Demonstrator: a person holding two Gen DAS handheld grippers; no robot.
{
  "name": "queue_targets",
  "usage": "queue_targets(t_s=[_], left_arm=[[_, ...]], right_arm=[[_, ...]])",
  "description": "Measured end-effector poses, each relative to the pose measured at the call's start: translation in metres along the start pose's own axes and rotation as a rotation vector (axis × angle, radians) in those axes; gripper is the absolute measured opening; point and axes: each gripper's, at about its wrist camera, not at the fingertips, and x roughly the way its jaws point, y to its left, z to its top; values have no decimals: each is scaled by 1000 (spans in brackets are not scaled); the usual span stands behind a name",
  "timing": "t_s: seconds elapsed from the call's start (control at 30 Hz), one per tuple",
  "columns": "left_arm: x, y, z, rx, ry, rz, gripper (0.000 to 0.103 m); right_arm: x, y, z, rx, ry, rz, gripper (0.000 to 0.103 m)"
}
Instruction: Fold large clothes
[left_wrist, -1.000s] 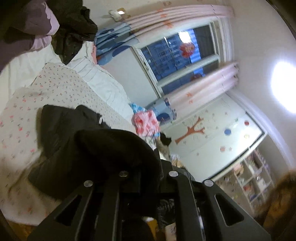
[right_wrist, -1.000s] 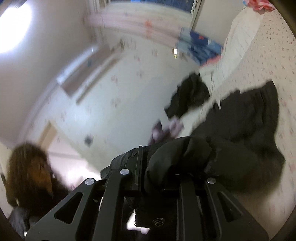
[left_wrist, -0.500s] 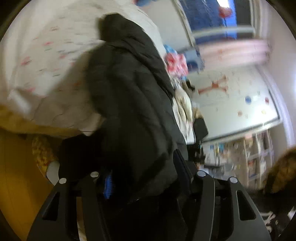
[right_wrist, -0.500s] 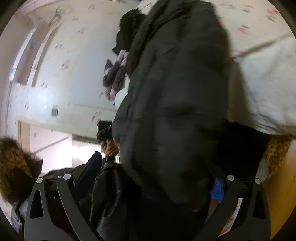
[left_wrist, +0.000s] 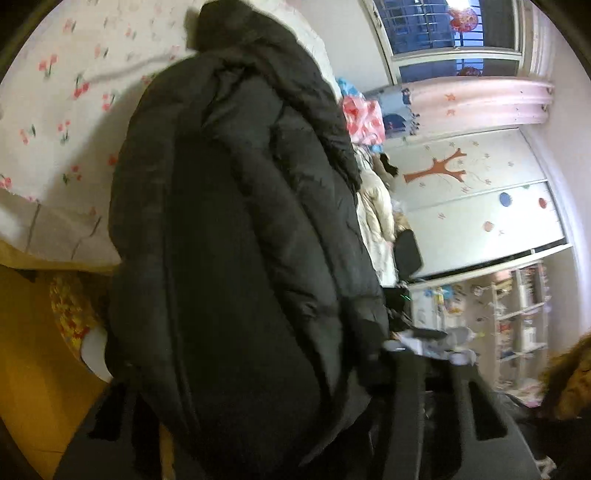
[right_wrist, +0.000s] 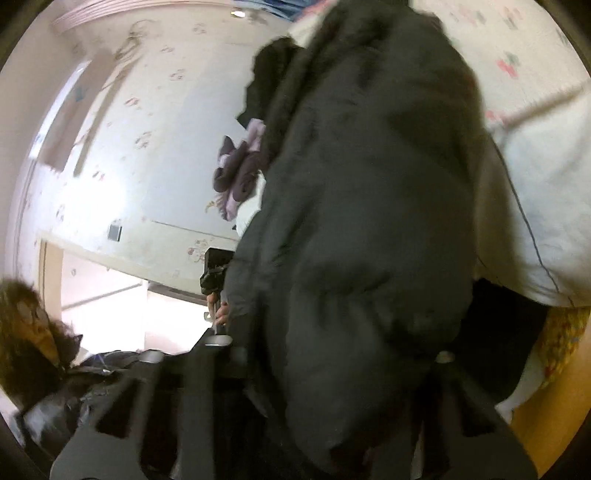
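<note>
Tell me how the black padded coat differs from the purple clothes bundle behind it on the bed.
The black padded coat is dark and puffy; the purple clothes bundle is lilac and plum, of thinner-looking cloth. The coat lies stretched long, its near end reaching past the bed's edge; the bundle is crumpled in a heap. The coat fills most of the right wrist view; the bundle shows small, farther back. Both are clothes on the bed.

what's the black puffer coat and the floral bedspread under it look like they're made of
Black puffer coat: probably a padded synthetic shell, nylon or polyester, matte with a faint sheen; stitched channels puff up between seams. Floral bedspread: probably soft woven cotton, matte, white with small printed red flowers; quilting lines show near its edge.
</note>
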Motion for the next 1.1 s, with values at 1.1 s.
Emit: queue_targets(t_s=[1.1], left_arm=[[-63,-79,100,99,-363,-224,17]], right_arm=[[-38,90,127,-186,-359,326,14]])
